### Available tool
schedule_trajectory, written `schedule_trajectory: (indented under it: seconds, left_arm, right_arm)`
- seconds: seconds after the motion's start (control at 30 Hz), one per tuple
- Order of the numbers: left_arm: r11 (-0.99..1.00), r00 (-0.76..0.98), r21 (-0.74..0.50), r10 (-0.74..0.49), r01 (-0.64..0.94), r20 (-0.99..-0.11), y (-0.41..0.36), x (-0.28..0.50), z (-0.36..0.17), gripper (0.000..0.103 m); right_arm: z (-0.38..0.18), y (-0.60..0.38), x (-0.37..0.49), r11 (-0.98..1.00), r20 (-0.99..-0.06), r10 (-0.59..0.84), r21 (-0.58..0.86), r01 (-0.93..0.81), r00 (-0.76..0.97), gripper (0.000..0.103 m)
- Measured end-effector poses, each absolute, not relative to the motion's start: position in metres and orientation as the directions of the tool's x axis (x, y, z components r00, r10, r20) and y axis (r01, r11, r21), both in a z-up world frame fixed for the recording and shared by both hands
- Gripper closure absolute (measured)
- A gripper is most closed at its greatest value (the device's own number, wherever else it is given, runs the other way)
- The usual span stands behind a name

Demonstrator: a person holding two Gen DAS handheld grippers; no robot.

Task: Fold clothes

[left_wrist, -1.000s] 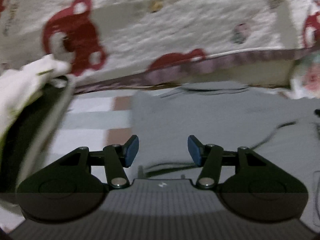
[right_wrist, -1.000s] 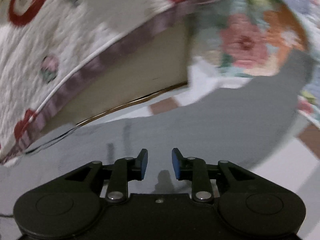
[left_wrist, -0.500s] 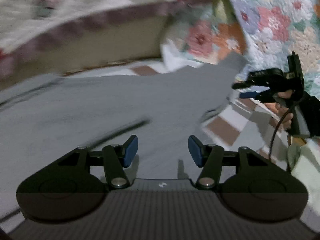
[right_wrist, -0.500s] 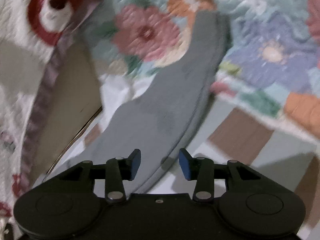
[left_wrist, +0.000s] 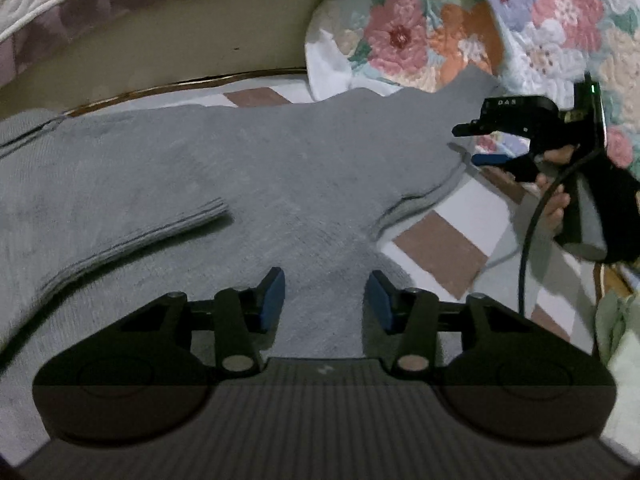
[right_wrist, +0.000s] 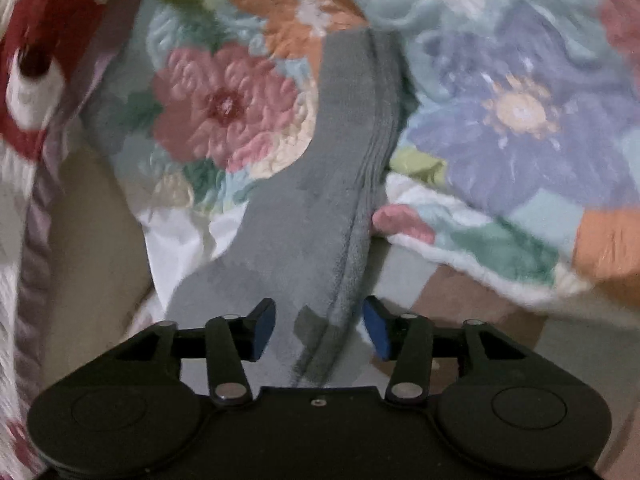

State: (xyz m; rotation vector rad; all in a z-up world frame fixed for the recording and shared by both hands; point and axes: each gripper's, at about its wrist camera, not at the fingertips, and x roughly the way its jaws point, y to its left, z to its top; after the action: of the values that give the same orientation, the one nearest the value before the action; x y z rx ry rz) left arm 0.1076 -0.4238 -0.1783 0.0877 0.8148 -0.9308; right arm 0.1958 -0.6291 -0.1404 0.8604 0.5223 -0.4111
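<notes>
Grey sweater spread flat on the checked sheet, one sleeve reaching onto the floral quilt. Right gripper straddling that sleeve's hem, jaws just widening, nothing pinched, likely lining up a grab. Left gripper over the body, jaws just narrowing but parted and empty.

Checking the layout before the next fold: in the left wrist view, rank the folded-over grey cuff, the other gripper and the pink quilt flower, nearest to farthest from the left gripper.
1. Grey cuff, left of the left gripper.
2. Right gripper, far right.
3. Pink flower, top, beyond the sweater.
</notes>
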Motion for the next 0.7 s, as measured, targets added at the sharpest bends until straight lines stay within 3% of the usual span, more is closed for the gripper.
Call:
schedule_trajectory:
  seconds: [0.17, 0.27, 0.3, 0.33, 0.37, 0.6, 0.7]
  left_arm:
    - [0.619, 0.309, -0.303, -0.685, 0.724, -0.660, -0.418, 0.110, -0.179, 0.057]
    - [0.647, 0.374, -0.230, -0.655, 0.727, -0.657, -0.408, 0.095, -0.180, 0.057]
    - [0.656, 0.392, -0.220, -0.649, 0.722, -0.652, -0.405, 0.091, -0.181, 0.057]
    - [0.662, 0.398, -0.225, -0.650, 0.715, -0.648, -0.401, 0.088, -0.181, 0.057]
    - [0.667, 0.394, -0.249, -0.655, 0.702, -0.645, -0.396, 0.089, -0.179, 0.057]
    - [0.703, 0.391, -0.521, -0.707, 0.485, -0.590, -0.331, 0.117, -0.158, 0.053]
    - [0.703, 0.415, -0.563, -0.711, 0.435, -0.568, -0.309, 0.118, -0.152, 0.053]
  right_arm:
    - [-0.144, -0.637, 0.205, 0.556, -0.553, -0.177, 0.626, 0.546, 0.814, 0.047]
    - [-0.143, -0.623, 0.215, 0.618, -0.552, -0.250, 0.541, 0.570, 0.795, 0.047]
    - [-0.141, -0.618, 0.218, 0.634, -0.560, -0.269, 0.510, 0.581, 0.784, 0.059]
    - [-0.141, -0.615, 0.222, 0.656, -0.575, -0.260, 0.485, 0.579, 0.776, 0.079]
    - [-0.141, -0.613, 0.225, 0.671, -0.587, -0.238, 0.476, 0.568, 0.774, 0.089]
    - [-0.122, -0.598, 0.238, 0.647, -0.531, -0.159, 0.581, 0.494, 0.832, 0.089]
    - [-0.104, -0.575, 0.241, 0.656, -0.464, -0.149, 0.614, 0.438, 0.873, 0.089]
